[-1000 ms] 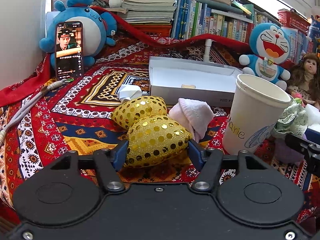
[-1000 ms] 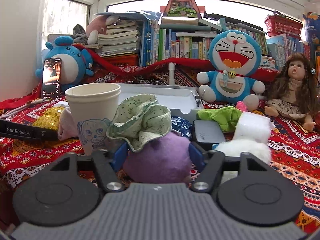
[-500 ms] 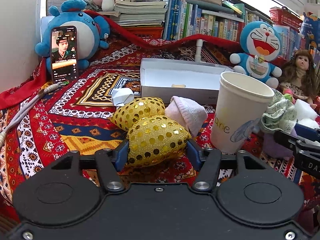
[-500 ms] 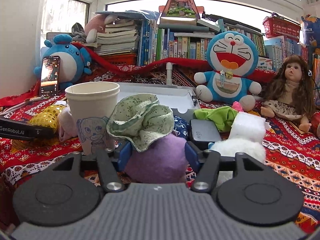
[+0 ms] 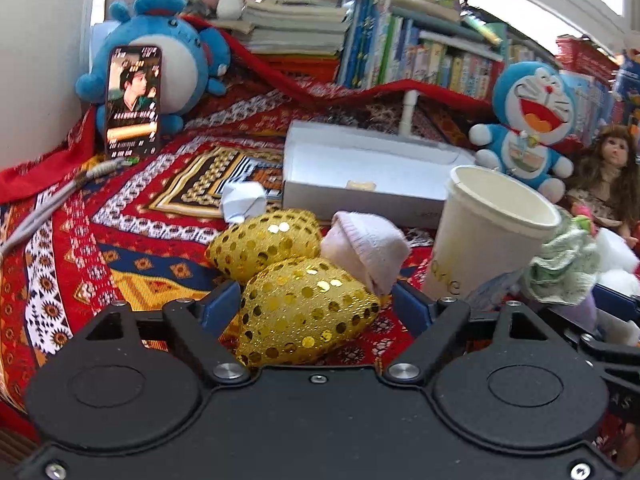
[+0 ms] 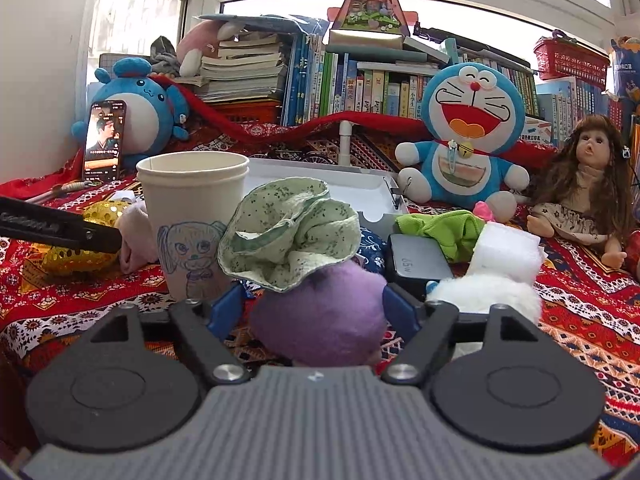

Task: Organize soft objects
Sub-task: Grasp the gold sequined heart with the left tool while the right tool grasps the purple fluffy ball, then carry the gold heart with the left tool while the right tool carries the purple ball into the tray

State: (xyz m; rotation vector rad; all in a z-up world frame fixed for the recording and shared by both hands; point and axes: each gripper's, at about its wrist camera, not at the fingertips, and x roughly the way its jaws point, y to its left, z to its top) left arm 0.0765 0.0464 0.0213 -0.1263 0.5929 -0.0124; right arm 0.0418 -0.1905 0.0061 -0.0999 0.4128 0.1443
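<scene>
In the left wrist view a gold sequined pouch (image 5: 304,312) lies on the patterned cloth between the blue pads of my left gripper (image 5: 316,306). Its jaws are opening and a gap shows at the right pad. A second gold pouch (image 5: 264,240) and a pink sock (image 5: 368,244) lie just beyond. In the right wrist view a purple plush ball (image 6: 320,316) sits between the pads of my right gripper (image 6: 314,308), whose jaws are also opening, with a gap at the left pad. A speckled green cloth (image 6: 288,232) rests on the ball.
A paper cup (image 6: 192,216) stands between the two grippers, and an open white box (image 5: 352,200) lies behind it. A white fluffy toy (image 6: 480,288), a dark charger (image 6: 416,256) and a bright green cloth (image 6: 440,224) crowd the right. Plush toys, a doll (image 6: 588,188), a phone (image 5: 132,100) and books line the back.
Both pairs of jaws have spread apart, off the gold pouch and off the purple ball. Both objects stay where they were on the cloth.
</scene>
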